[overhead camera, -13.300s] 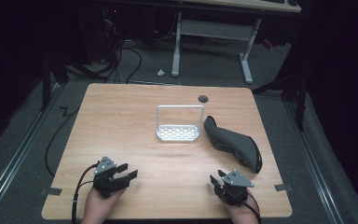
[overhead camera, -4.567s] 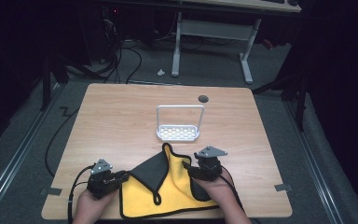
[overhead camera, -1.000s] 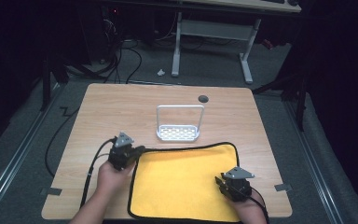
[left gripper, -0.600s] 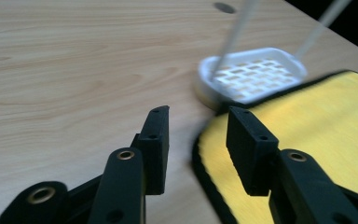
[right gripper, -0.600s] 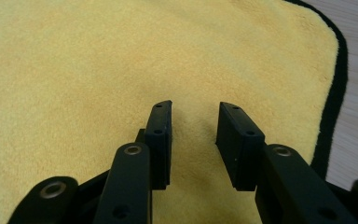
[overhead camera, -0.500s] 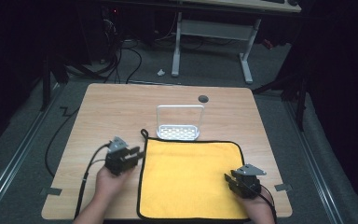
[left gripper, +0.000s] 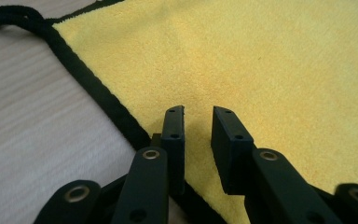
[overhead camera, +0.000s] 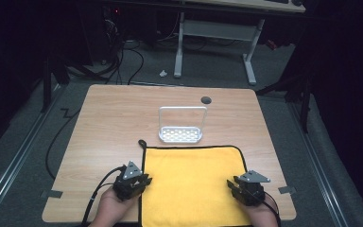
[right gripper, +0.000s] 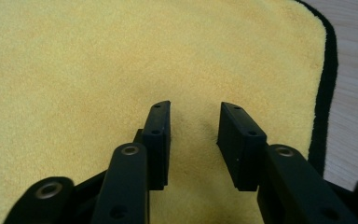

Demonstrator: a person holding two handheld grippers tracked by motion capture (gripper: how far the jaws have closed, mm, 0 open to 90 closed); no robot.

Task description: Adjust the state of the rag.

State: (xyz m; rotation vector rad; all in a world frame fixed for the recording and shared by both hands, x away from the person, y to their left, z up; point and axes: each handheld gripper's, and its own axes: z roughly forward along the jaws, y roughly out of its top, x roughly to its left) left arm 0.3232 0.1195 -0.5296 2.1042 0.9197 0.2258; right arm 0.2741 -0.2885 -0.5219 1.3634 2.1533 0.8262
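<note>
A yellow cloth (overhead camera: 191, 184) with black edging lies spread flat on the front half of the wooden table (overhead camera: 108, 127). Its hanging loop (overhead camera: 142, 142) sits at the far left corner. My left gripper (overhead camera: 145, 180) rests at the cloth's left edge near the front. Its jaws stand a little apart over the cloth (left gripper: 261, 60) beside the black hem; they have just been closing with nothing between them. My right gripper (overhead camera: 236, 185) sits on the cloth's front right part. Its jaws are apart above the cloth (right gripper: 98, 56); they have just been opening and hold nothing.
A small white rack (overhead camera: 180, 134) with an upright handle stands just beyond the cloth's far edge. A round cable hole (overhead camera: 206, 100) lies behind it. Bare wood stretches to the left of the cloth and across the back of the table.
The left gripper has let go of the cloth's far left corner and drawn back along the left edge toward the person. The cloth now lies flat. The right gripper has stayed put.
</note>
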